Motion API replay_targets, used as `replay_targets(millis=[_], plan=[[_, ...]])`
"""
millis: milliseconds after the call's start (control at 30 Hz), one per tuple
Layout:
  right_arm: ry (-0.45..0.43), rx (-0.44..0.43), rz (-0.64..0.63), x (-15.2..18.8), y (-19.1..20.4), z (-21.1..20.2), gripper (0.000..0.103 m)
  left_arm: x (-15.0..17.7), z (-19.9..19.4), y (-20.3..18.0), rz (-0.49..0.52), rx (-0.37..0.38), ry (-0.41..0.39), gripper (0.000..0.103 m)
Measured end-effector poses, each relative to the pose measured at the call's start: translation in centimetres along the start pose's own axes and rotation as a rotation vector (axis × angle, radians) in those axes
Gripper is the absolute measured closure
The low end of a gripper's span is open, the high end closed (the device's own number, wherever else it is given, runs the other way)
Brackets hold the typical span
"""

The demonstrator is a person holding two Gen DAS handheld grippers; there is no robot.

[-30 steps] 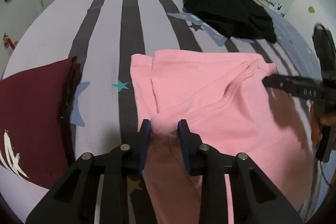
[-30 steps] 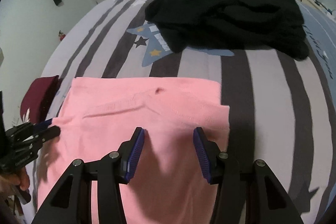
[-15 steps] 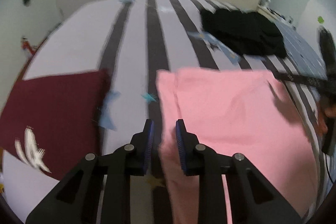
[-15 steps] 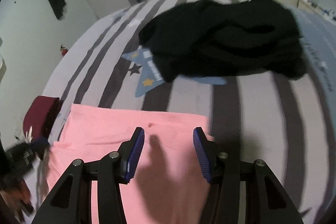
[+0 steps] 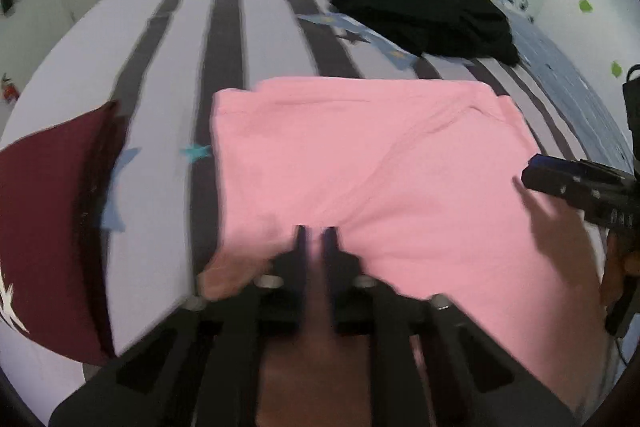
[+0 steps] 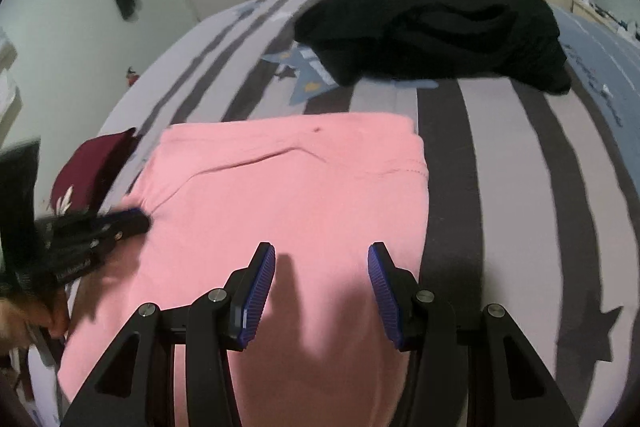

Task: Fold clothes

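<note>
L tongs (image 5: pixel 316 239) pinched together on near edge of folded pink cotton tee (image 5: pixel 360 163); R tongs (image 6: pixel 322 287) apart above it. Keep layers aligned w/ next fold.

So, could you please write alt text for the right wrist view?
The open right gripper hovers over a folded pink cotton garment on a grey-striped bed. A crumpled black garment lies beyond it.

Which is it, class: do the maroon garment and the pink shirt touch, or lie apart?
Apart. The left wrist view shows a band of striped bedsheet lying bare between the maroon garment and the pink shirt.
</note>
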State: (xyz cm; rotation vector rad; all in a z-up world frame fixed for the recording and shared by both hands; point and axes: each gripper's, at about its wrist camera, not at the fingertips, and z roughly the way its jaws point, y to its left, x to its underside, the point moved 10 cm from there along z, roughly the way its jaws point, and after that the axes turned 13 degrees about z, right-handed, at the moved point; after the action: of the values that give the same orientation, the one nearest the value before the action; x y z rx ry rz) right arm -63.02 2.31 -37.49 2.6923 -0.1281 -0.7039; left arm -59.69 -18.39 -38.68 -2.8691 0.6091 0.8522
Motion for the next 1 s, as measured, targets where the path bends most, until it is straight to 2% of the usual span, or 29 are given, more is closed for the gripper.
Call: replay_targets(millis=[167, 267, 333, 500, 600, 700, 800, 833, 900, 1000], plan=[[-0.036, 0.024, -0.004, -1.0, -0.1, 1.9, 0.059, 0.2, -0.2, -0.3, 0.009, -0.03, 0.0, 0.101], [-0.063, 0.028, -0.029, -1.1, 0.1, 2.5, 0.058, 0.3, -0.4, -0.3, -0.037, -0.015, -0.006, 0.101], [-0.066, 0.021, -0.028, -1.3, 0.0, 2.4, 0.058, 0.2, -0.8, -0.2, -0.071, 0.0, -0.014, 0.101], [-0.066, 0.03, -0.021, -1.0, 0.0, 0.1, 0.058, 0.0, -4.2, -0.5, -0.068, 0.0, -0.062, 0.1], [-0.101, 0.029, -0.052, 1.0, 0.3, -3.5, 0.058, 0.8, -6.9, -2.4, -0.055, 0.043, -0.082, 0.1], [-0.096, -0.006, -0.047, 3.9, 1.1, -5.9, 0.058, 2.4, -9.0, -5.5, -0.027, 0.096, -0.086, 0.1], [-0.079, -0.033, -0.073, 7.0, 2.7, -7.1, 0.058, 4.9, -8.5, -8.3, 0.029, 0.082, -0.039, 0.1], [-0.069, -0.035, -0.079, 7.9, 3.0, -6.9, 0.058, 5.9, -7.8, -8.2, 0.033, 0.048, -0.013, 0.1], [-0.037, -0.012, -0.075, 10.0, 2.9, -6.0, 0.058, 7.9, -6.4, -6.6, -0.044, 0.008, 0.02, 0.101], [-0.018, 0.006, -0.063, 12.2, 1.9, -5.0, 0.058, 9.0, -6.3, -5.4, -0.099, 0.014, -0.016, 0.101]])
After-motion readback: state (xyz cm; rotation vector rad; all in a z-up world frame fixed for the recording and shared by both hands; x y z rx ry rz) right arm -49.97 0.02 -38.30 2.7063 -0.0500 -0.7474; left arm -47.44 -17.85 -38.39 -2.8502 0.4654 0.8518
